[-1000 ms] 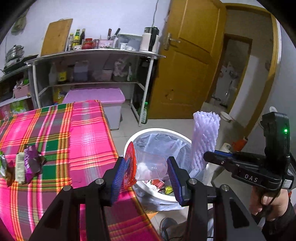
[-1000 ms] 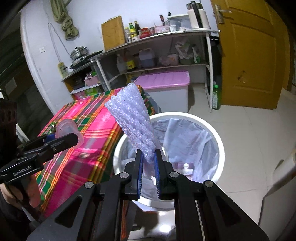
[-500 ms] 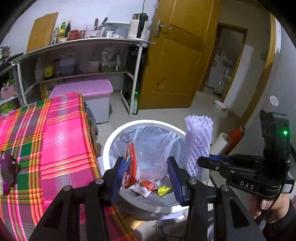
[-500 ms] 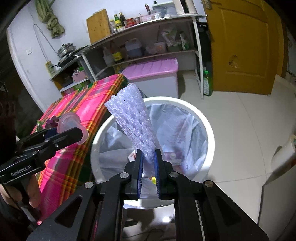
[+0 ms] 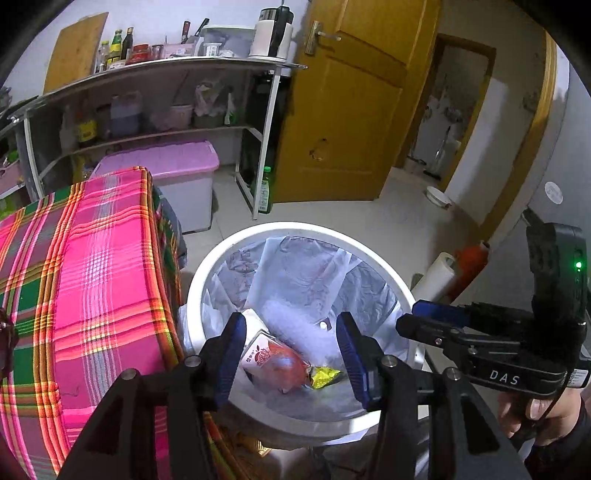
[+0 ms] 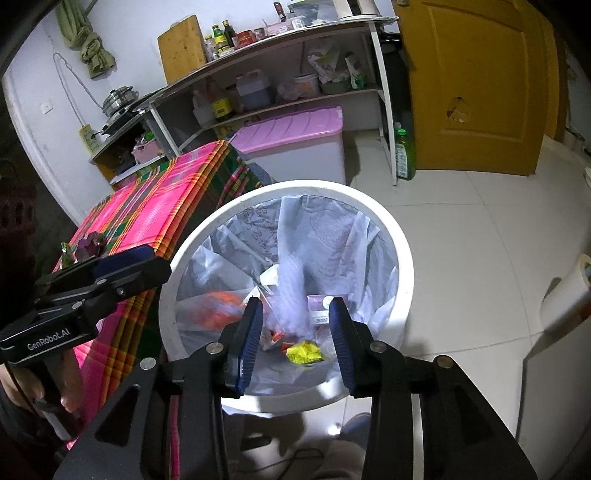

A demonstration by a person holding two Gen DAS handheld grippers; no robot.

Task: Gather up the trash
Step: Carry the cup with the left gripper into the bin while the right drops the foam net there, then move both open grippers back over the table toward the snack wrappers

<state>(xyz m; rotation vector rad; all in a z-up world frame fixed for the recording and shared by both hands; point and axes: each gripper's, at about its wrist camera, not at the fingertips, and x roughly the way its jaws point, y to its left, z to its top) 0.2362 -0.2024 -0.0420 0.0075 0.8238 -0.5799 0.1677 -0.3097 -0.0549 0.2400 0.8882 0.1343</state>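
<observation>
Setting: domestic kitchen in a lived-in home.
Evidence:
- Open shelf unit (image 6: 280,92) against a white wall, stocked with sauce bottles (image 6: 221,35), oil jugs, tubs and bags.
- Wooden cutting board (image 6: 181,51) leaning upright on the top shelf.
- Steel lidded pot (image 6: 116,96) on a side rack; power strip (image 6: 85,134) hanging on the wall nearby.
- Pink-lidded storage bin (image 5: 173,184) on the floor under the shelves.
- Desk (image 5: 85,280) draped in pink-and-green plaid cloth.
- White waste bin (image 5: 295,236) with plastic liner, wrappers inside, beside the desk.
- Yellow-brown wooden door (image 5: 343,110); pale tiled floor (image 6: 480,240).
</observation>
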